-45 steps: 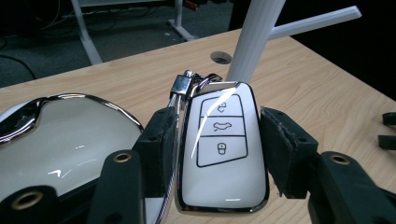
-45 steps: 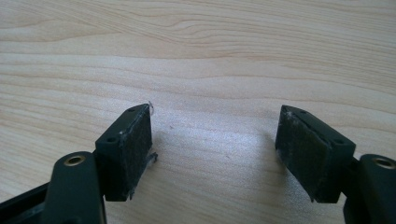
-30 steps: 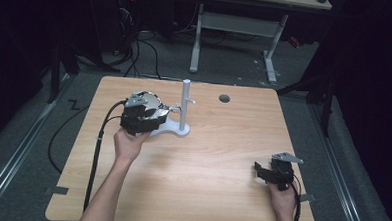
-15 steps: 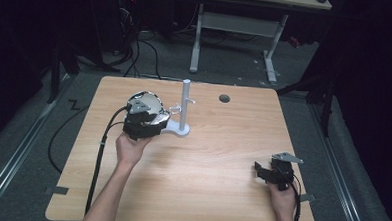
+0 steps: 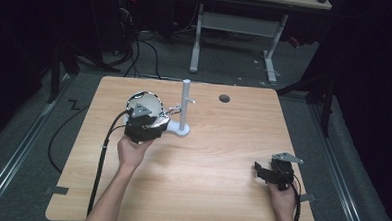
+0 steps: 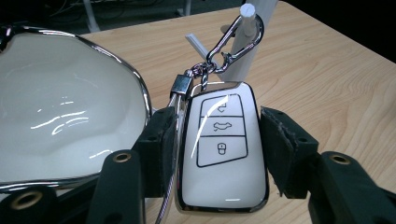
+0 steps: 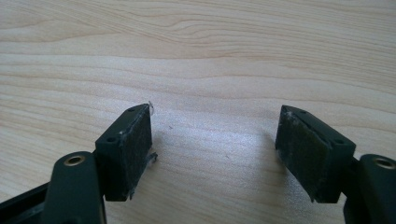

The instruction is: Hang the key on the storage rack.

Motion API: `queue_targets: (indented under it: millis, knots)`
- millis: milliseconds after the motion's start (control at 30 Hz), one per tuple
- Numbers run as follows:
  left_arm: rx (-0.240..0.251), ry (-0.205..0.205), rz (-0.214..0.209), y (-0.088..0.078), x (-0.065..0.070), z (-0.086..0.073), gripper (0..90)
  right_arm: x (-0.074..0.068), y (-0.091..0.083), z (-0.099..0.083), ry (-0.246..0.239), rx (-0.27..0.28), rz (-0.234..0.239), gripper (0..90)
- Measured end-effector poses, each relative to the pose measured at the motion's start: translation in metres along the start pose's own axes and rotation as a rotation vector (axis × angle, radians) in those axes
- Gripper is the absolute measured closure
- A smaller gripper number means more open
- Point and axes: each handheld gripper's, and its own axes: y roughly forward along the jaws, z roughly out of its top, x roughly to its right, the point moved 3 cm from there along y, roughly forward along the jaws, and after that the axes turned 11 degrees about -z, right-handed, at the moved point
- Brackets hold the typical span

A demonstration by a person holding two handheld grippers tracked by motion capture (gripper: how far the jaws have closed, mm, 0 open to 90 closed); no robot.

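Fingers of the left gripper [image 6: 217, 154] clamp a white car key fob [image 6: 223, 149], held over the desk [image 5: 222, 156] just beside the white post stand [image 5: 185, 110]. Its silver carabiner [image 6: 236, 44] loops around the post. Likely step: hanging or unhooking the fob; next move needs the clip worked along the post. Fob glossy, chrome-edged, three buttons. Right gripper [image 7: 219, 149] fingers spread, empty, low over the desk.
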Motion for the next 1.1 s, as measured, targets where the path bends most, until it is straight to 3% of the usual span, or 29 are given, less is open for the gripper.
queue_targets:
  millis: [433, 1100]
  knots:
    - [-0.010, -0.006, 0.002, 0.021, 0.006, -0.003, 47.7, 0.000, 0.000, 0.000, 0.000, 0.000, 0.000, 27.4]
    - [-0.077, 0.025, 0.016, 0.040, 0.010, -0.012, 46.9, 0.000, 0.000, 0.000, -0.001, -0.001, 0.001, 27.4]
